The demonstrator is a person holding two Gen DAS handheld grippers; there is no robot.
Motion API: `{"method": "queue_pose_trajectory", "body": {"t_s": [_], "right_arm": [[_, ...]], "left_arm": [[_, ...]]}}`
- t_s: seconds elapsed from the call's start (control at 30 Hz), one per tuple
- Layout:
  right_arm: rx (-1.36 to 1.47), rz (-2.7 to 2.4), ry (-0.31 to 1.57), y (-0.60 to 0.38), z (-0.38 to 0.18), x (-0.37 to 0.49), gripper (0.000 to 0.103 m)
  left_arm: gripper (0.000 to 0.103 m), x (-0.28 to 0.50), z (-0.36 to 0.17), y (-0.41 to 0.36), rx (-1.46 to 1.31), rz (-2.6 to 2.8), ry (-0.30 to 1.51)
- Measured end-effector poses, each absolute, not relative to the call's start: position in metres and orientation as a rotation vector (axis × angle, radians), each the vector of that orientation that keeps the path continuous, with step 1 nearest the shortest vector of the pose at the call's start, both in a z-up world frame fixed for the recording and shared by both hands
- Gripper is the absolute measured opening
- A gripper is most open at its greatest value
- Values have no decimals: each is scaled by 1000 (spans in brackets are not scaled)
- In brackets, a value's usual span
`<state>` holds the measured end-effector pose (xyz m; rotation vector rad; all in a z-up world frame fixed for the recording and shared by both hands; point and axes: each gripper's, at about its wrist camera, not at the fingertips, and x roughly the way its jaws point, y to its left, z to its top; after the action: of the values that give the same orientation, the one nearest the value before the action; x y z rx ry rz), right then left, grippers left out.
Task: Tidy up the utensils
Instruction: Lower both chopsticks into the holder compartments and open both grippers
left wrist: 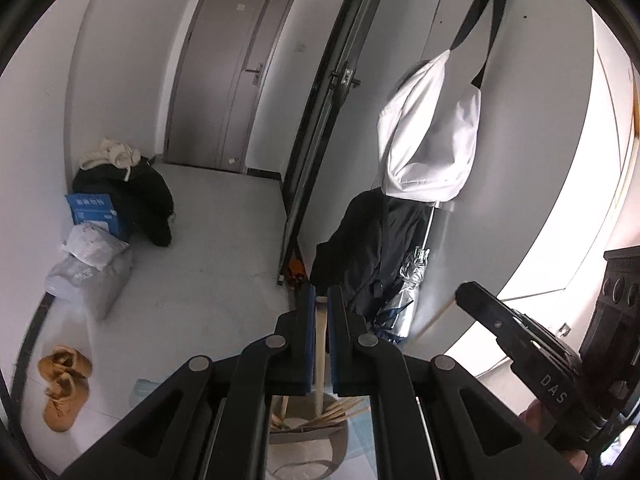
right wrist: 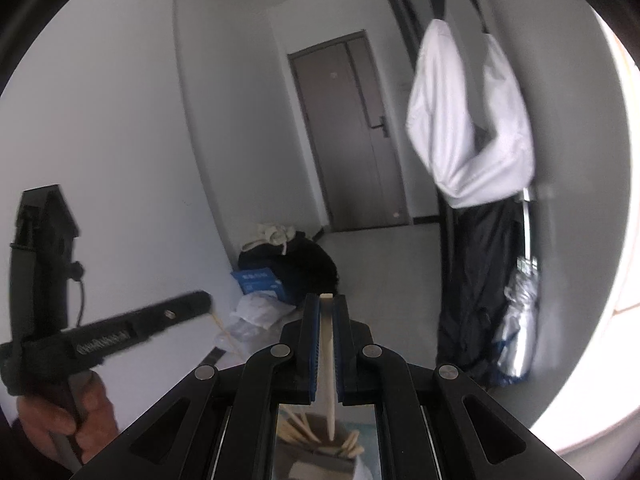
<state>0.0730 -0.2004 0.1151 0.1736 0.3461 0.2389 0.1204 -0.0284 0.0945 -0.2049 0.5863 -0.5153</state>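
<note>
In the left wrist view, we see our left gripper (left wrist: 321,300) pinching a pale wooden utensil handle (left wrist: 321,352) between its blue-padded fingers (left wrist: 309,332). The handle runs straight down out of the grip into a grey holder (left wrist: 320,440) below, where other wooden utensils (left wrist: 340,412) lean at angles (which kind of utensil each is, we cannot tell). Off to the right of that view, the body of the other tool (left wrist: 532,360) crosses the frame.

In the right wrist view, our right gripper (right wrist: 327,304) is likewise pressed in on a light wooden stick (right wrist: 328,360), its squared top showing just above the fingertips and its tapered lower end reaching down toward the holder (right wrist: 316,456) with its bundle of wooden sticks (right wrist: 296,428). At the left of this view, a hand (right wrist: 68,412) wraps the grip of the other tool.

Beyond both grippers lies a grey-floored room: a closed grey door (left wrist: 228,80), a white bag (left wrist: 428,136) hanging on black straps against the wall, dark clothing (left wrist: 368,252) below it, a blue box (left wrist: 94,212) beside a heap of black and cream clothes in the corner, and a pair of tan shoes (left wrist: 64,388) on the floor.
</note>
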Motion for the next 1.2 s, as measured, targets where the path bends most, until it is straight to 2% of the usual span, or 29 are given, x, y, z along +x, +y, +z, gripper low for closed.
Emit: {"method": "queue_pose_trajectory", "body": {"t_s": [0.3,0.97,1.0,1.07,1.13,1.17,1.2], "right_arm": [[101,261,382,-188,82,97,5],[138,285,548,-186,8,107,8],[148,284,549,-188,8,106,8],[177,264,544,-194,8,102,8],[196,247,536,-200,9,97,9],[202,232,528,-204,10,92,9],[207,218,523,-206,11,89,10]], "left_arm": [[2,140,64,-20,-223,-519,620],[3,146,22,-35,-152,-548,731],[4,147,22,-37,-144,-564,744],[20,148,17,-41,-128,-600,796],[30,149,13,-41,-137,-585,824],[41,148,13,-39,-145,-574,830],[48,147,13,-37,-155,-565,833]]}}
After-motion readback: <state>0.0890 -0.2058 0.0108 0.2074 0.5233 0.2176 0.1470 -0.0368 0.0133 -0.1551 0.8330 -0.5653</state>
